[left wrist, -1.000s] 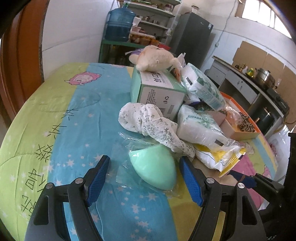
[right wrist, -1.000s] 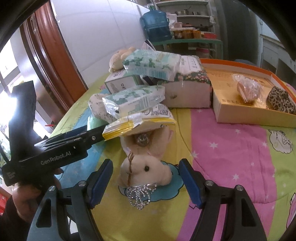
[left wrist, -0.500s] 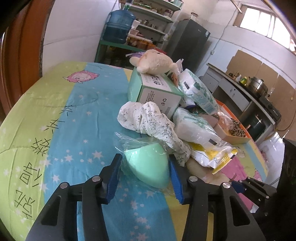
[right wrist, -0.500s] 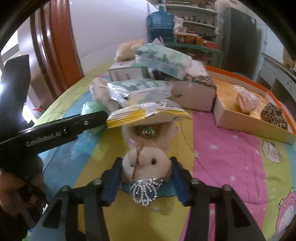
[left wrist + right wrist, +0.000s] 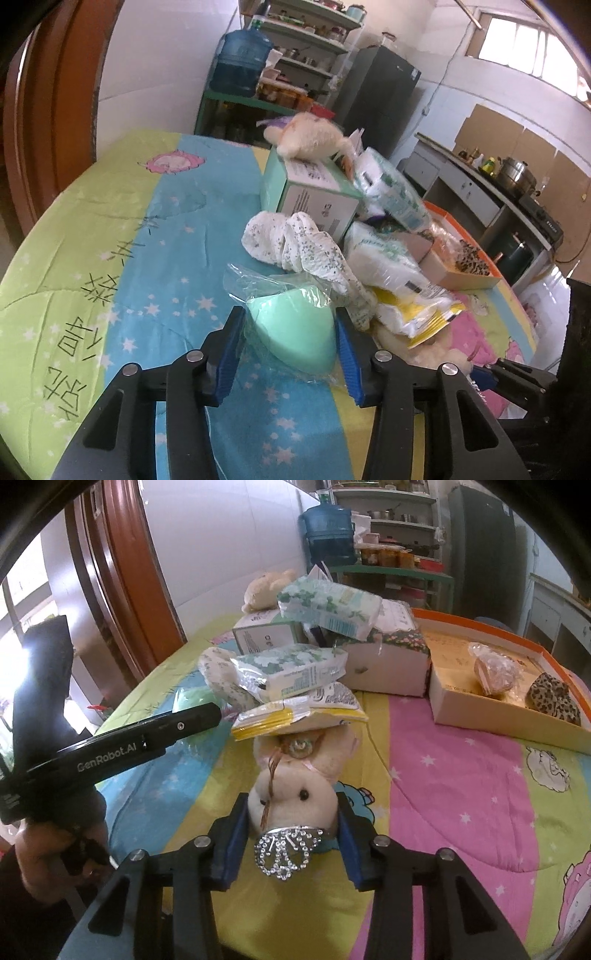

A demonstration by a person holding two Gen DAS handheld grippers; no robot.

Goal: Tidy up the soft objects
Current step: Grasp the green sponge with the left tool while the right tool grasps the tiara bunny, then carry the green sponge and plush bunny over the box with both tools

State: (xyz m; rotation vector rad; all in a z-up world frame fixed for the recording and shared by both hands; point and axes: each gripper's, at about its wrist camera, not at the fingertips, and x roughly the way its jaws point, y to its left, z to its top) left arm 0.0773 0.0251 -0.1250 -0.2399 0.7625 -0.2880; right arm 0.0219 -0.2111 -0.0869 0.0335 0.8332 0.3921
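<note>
My left gripper (image 5: 290, 341) is shut on a mint-green sponge (image 5: 295, 330) in a clear plastic bag, on the colourful bedspread. My right gripper (image 5: 291, 829) is shut on the head of a cream plush toy (image 5: 295, 794) with a rhinestone crown (image 5: 286, 851); its body lies under a yellow-edged packet (image 5: 295, 712). A white speckled cloth (image 5: 295, 242) lies just behind the sponge. Tissue packs (image 5: 291, 672) and another plush toy (image 5: 310, 134) sit on a pile of boxes beyond.
A green-white carton (image 5: 306, 184) and a floral box (image 5: 388, 661) stand mid-table. An orange-rimmed tray (image 5: 546, 657) at the right holds a wrapped item and a leopard-print piece. The left gripper's body (image 5: 122, 742) crosses the right view's left side.
Both grippers moved forward and closed: the left onto the bagged green sponge, the right onto the plush toy's head. One second ago both stood wide open.
</note>
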